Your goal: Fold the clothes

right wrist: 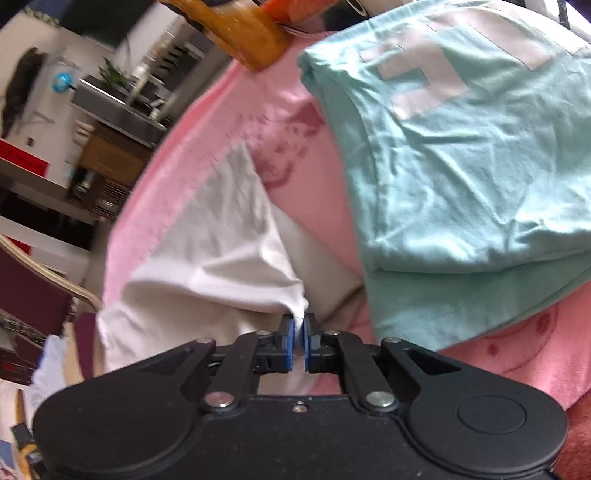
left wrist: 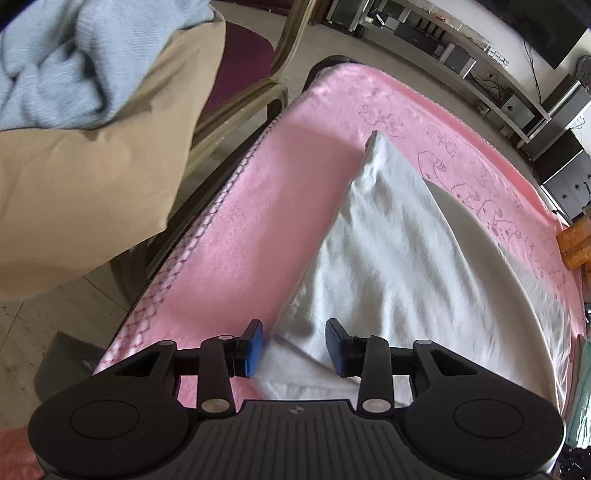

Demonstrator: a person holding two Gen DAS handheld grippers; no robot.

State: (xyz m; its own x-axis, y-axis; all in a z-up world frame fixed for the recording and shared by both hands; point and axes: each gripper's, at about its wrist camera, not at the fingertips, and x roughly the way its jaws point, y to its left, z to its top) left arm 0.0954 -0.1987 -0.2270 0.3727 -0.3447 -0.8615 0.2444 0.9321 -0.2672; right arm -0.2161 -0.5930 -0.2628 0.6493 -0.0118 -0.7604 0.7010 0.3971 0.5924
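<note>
A white garment point(left wrist: 399, 258) lies on a pink blanket point(left wrist: 258, 206), partly folded over so that it tapers to a point at the far end. My left gripper point(left wrist: 294, 341) hovers over the garment's near left edge, its blue pads apart with cloth below them, not pinched. In the right wrist view the same white garment point(right wrist: 221, 236) is pulled into a peak, and my right gripper point(right wrist: 299, 326) is shut on that bunched corner. A mint-green shirt point(right wrist: 461, 184) with pale lettering lies folded on the blanket point(right wrist: 317, 192) to the right.
A person in beige trousers point(left wrist: 85, 177) and a light blue sweater point(left wrist: 55, 66) stands at the left by a chair point(left wrist: 258, 92). An amber-coloured object point(right wrist: 240, 33) sits at the blanket's far edge. Shelves and equipment line the room beyond.
</note>
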